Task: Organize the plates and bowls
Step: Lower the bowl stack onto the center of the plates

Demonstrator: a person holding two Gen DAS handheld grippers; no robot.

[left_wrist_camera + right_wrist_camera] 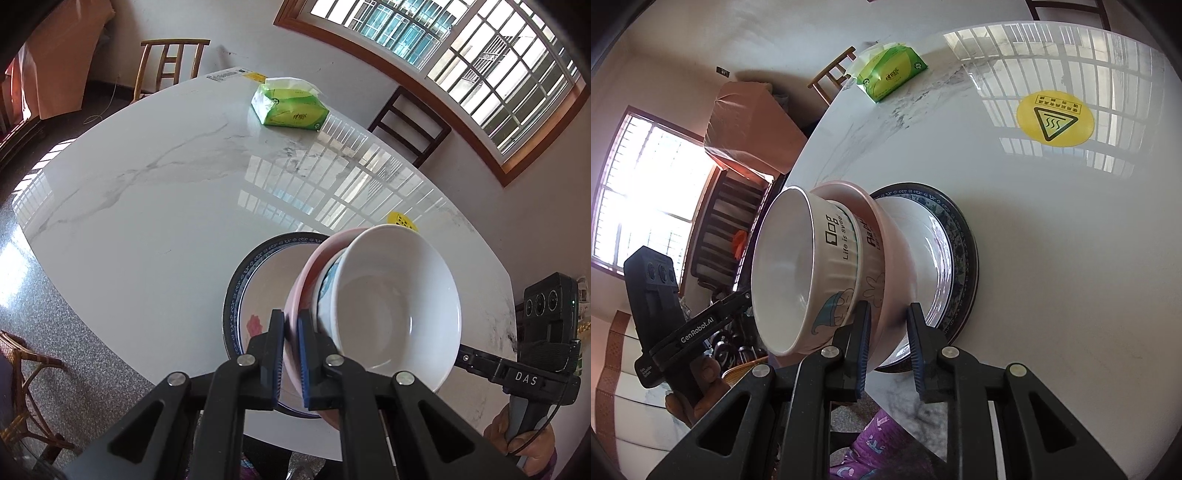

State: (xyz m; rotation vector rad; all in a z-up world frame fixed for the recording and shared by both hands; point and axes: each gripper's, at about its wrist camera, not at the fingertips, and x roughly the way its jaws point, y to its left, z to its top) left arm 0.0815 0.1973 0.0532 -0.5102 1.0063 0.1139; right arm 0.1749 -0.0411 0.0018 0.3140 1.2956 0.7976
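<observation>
The nested white ceramic bowls [391, 299] sit in a pink bowl [886, 236], held tilted over the blue-rimmed plates [956, 236] on the white marble bench [147, 206]. Left gripper [291, 354] and right gripper [888, 350] fingers pinch the pink rim. Next, I judge: level and lower it squarely.

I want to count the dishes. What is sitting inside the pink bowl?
Inside the pink bowl sit two nested white cartoon bowls: one lettered bowl and the "Dog" bowl on top, which looks empty. Anything deeper in the pink bowl is covered.
</observation>
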